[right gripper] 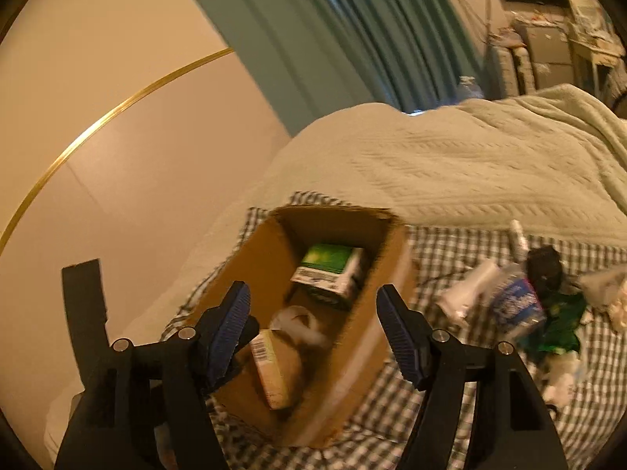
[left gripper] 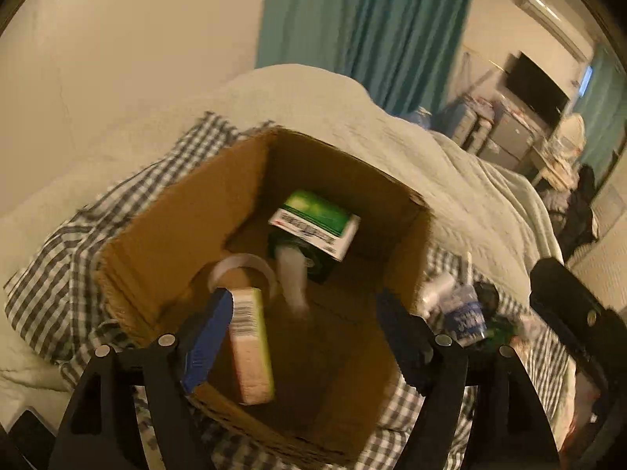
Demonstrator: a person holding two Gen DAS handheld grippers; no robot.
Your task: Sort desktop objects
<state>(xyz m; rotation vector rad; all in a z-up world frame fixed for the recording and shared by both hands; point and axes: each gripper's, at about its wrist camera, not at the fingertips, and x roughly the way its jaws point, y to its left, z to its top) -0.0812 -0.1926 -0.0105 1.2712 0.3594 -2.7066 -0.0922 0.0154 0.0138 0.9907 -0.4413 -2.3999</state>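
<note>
Open cardboard box [left gripper: 188, 211] [right gripper: 258, 258] resting on a grey-and-white checked cloth [left gripper: 51, 274] [right gripper: 450, 250] spread over a bed. Inside the box: a green-and-white carton [left gripper: 317, 221] [right gripper: 333, 266] lying tilted on a dark object toward the far wall; a roll of clear tape [left gripper: 243, 270] near the centre; a blurred white item [left gripper: 292, 282] just beside the roll; and a yellow-green and pink carton [left gripper: 250, 348] [right gripper: 270, 368] nearest the cameras, standing on end and leaning. Left hand-held gripper [left gripper: 301, 337] above the near edge of the box, jaws wide apart and holding nothing; the leaning carton appears just beside its left blue pad [left gripper: 207, 340], though contact cannot be judged through the blur. Right hand-held gripper [right gripper: 313, 333] likewise spread wide and empty, poised over the box from the near side. On the cloth to the right of the box, apart from it, a loose cluster: a clear plastic bottle with a blue label [left gripper: 462, 313] [right gripper: 513, 305], a white tube-like item [left gripper: 435, 290] [right gripper: 466, 293], a dark object [right gripper: 544, 266] and a crumpled green wrapper [right gripper: 560, 321]. Beyond the cloth, a pale knitted blanket [left gripper: 352, 105] [right gripper: 470, 164]; behind it, teal curtains [left gripper: 372, 19] [right gripper: 333, 31] and a cream wall [left gripper: 117, 39]
</note>
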